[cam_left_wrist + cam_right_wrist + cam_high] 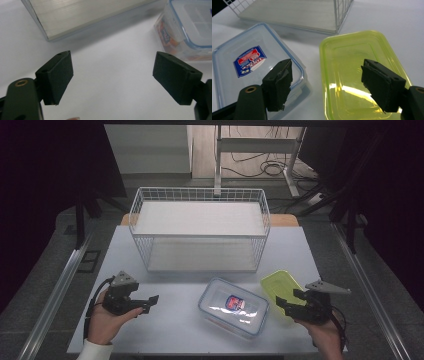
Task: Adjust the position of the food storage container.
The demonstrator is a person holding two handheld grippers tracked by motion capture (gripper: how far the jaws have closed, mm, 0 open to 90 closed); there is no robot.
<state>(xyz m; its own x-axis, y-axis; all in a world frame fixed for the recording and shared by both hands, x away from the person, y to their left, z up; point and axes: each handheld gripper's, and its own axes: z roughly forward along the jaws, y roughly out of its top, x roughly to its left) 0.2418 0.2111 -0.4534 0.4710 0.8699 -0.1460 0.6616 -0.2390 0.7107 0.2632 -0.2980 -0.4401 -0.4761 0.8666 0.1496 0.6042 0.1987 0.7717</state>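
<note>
Right gripper wide, empty, over yellow-green container; left gripper wide too — best to straddle one rim squarely before closing

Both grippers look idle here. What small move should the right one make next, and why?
Probably ease the right gripper forward and down over the yellow-green container. Its jaws stand open with nothing between them, and in the right gripper view that container lies directly ahead, beside the clear lidded box. The left gripper is also open over bare table.
</note>
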